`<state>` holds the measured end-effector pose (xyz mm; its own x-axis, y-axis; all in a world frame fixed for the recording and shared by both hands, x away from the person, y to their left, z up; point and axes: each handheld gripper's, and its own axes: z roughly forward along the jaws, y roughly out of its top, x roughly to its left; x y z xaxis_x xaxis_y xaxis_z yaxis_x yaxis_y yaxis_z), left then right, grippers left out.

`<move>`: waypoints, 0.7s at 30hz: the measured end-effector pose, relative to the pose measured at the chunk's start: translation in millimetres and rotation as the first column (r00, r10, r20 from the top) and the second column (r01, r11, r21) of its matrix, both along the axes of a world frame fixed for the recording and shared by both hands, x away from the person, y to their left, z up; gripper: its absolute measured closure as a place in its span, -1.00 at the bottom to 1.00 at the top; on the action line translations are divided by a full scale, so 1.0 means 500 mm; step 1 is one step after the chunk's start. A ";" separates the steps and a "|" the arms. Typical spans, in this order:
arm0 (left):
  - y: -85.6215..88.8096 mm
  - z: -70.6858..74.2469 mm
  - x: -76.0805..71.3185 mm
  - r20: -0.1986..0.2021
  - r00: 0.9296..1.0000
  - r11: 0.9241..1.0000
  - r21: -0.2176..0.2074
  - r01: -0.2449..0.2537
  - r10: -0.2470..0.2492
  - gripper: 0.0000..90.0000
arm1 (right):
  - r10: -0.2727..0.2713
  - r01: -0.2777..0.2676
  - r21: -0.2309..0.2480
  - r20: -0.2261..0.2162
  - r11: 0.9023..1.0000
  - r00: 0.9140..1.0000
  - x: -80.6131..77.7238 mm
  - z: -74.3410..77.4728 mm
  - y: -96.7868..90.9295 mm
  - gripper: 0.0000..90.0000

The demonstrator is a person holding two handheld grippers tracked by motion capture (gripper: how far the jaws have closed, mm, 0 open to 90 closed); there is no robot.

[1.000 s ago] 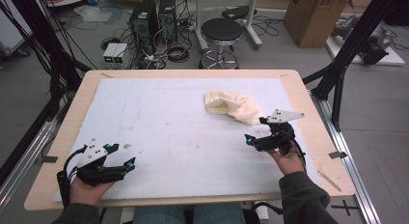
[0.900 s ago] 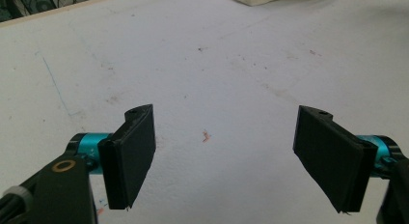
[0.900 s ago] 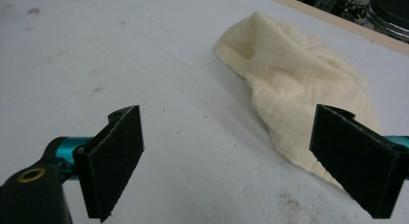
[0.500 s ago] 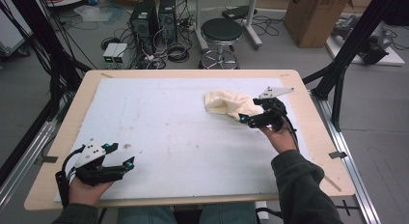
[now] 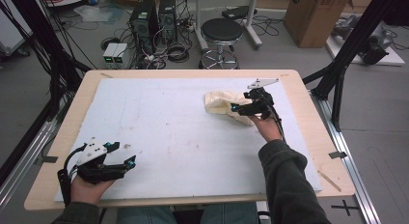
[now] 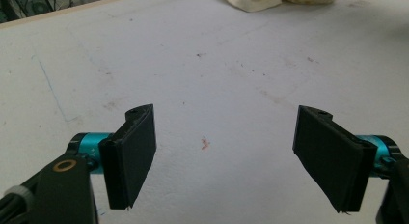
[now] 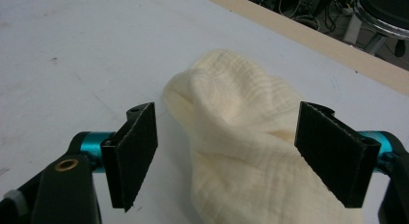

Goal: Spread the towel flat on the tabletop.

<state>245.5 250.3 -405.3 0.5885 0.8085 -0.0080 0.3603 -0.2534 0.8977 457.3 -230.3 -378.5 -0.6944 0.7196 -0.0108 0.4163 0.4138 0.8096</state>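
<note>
Across the wooden-rimmed table (image 5: pixel 308 137) lies a broad white, lightly stained sheet (image 5: pixel 183 132) that covers nearly the whole top. Toward its far right part sits a crumpled cream-yellow muslin cloth (image 5: pixel 219 102), bunched into soft folds. At that cloth, the person's right hand (image 5: pixel 266 127) holds the right black two-jaw gripper (image 5: pixel 233 107) over the cloth's right portion; in the right gripper view its jaws stand wide apart with the cloth (image 7: pixel 241 151) lying between them, and neither pad presses into the fabric, so it grips nothing. Near the front left corner, well apart from the cloth, the left black two-jaw gripper (image 5: pixel 131 161) sits low over the sheet; in the left gripper view its jaws also gape wide over bare white surface (image 6: pixel 217 103), holding nothing, with a small reddish mark (image 6: pixel 204 144) between them.
</note>
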 end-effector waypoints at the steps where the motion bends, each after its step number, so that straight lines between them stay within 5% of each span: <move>1: -0.001 -0.001 0.000 -0.001 1.000 1.000 -0.001 0.001 -0.001 -0.47 | -0.004 0.004 -0.005 -0.012 1.000 1.000 0.005 -0.007 0.003 -0.43; 5: -0.001 -0.002 0.001 -0.006 1.000 1.000 -0.001 0.012 -0.012 -0.47 | -0.016 0.013 -0.055 -0.047 0.998 0.999 0.023 -0.035 0.012 -0.32; 13: -0.003 -0.004 0.003 -0.012 1.000 1.000 0.001 0.015 -0.015 -0.47 | -0.050 0.044 -0.064 -0.088 0.997 0.995 0.048 -0.073 0.019 -0.18; 17: -0.006 -0.004 0.002 -0.009 1.000 1.000 0.004 0.021 -0.021 -0.47 | -0.080 0.064 -0.147 -0.100 0.987 0.992 0.057 -0.096 0.028 -0.01; 21: -0.008 -0.005 0.003 -0.010 1.000 1.000 0.005 0.022 -0.022 -0.47 | -0.089 0.071 -0.140 -0.123 0.988 0.988 0.063 -0.108 0.026 0.07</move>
